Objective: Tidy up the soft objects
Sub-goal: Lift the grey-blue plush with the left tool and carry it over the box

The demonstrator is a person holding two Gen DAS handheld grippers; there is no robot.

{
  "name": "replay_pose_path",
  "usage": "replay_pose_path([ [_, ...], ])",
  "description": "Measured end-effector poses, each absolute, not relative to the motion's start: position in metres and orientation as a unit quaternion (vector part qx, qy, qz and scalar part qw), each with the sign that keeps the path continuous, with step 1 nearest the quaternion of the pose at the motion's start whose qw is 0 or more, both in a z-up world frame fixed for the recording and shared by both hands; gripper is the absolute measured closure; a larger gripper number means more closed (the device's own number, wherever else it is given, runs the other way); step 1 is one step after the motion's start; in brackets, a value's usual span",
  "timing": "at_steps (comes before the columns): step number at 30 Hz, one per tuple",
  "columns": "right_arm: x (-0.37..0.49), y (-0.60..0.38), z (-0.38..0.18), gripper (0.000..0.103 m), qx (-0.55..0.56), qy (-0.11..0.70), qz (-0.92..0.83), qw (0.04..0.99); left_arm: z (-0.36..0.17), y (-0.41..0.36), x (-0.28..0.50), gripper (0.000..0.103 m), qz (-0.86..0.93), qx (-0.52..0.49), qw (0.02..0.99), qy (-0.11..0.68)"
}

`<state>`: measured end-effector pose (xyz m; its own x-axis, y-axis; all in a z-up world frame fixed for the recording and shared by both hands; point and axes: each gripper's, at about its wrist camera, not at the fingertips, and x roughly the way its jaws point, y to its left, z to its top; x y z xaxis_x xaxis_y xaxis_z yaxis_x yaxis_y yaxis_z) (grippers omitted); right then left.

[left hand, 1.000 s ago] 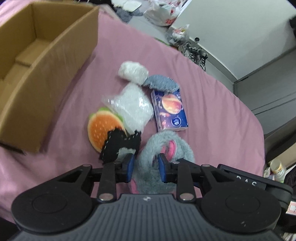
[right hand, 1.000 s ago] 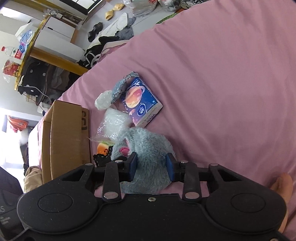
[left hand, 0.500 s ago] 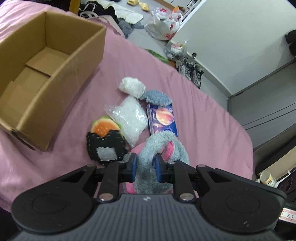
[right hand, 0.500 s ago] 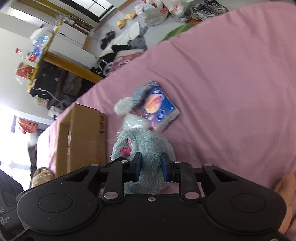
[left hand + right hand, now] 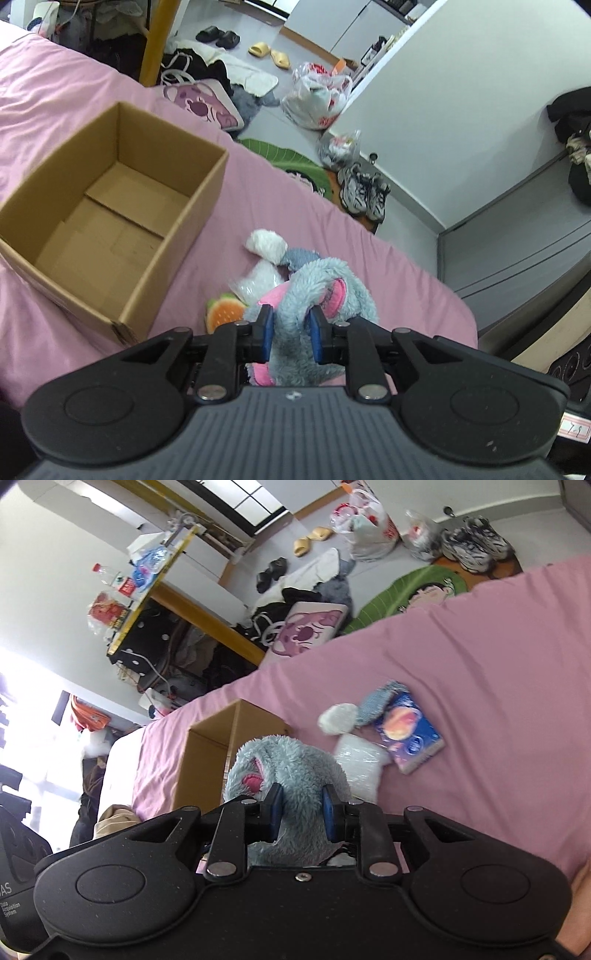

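A fluffy grey-blue plush toy (image 5: 325, 284) with pink ear patches is lifted off the pink bed. My left gripper (image 5: 290, 332) is shut on one side of it. From the other side my right gripper (image 5: 301, 812) is shut on the same plush (image 5: 291, 764). An open, empty cardboard box (image 5: 107, 221) stands to the left in the left wrist view; the box (image 5: 221, 746) shows behind the plush in the right wrist view. On the sheet lie a white pompom (image 5: 266, 243), a clear plastic packet (image 5: 360, 764), a burger-shaped cushion (image 5: 223, 314) and a blue planet-print tissue pack (image 5: 408, 734).
A small grey-blue knit piece (image 5: 376, 701) lies beside the pompom. The pink bed (image 5: 498, 686) stretches to the right. Beyond its far edge the floor holds bags (image 5: 317, 96), sneakers (image 5: 364, 192), slippers, clothes and a green mat. A desk (image 5: 177, 590) stands far left.
Both grippers closed on the plush and raised it off the bed; the view now looks over the box's open top. The black felt piece has gone out of view.
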<state>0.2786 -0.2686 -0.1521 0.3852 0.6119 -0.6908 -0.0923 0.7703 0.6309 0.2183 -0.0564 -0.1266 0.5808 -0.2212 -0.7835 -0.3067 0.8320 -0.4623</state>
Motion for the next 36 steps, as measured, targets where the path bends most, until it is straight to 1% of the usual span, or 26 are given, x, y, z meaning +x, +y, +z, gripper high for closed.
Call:
replay_pose_path([
  [13, 0.284, -0.217, -0.132, 0.081, 0.247, 0.494, 0.267, 0.79, -0.1, -0.008, 0.202, 0.084, 0.048, -0.307, 0.852, 0.422],
  [21, 0.293, -0.18, -0.126, 0.081, 0.242, 0.491, 0.296, 0.783, -0.093, 0.028, 0.2, 0.084, 0.069, -0.314, 0.857, 0.403],
  [36, 0.32, -0.128, -0.146, 0.079, 0.242, 0.495, 0.32, 0.771, -0.115, 0.087, 0.224, 0.084, 0.098, -0.32, 0.856, 0.394],
])
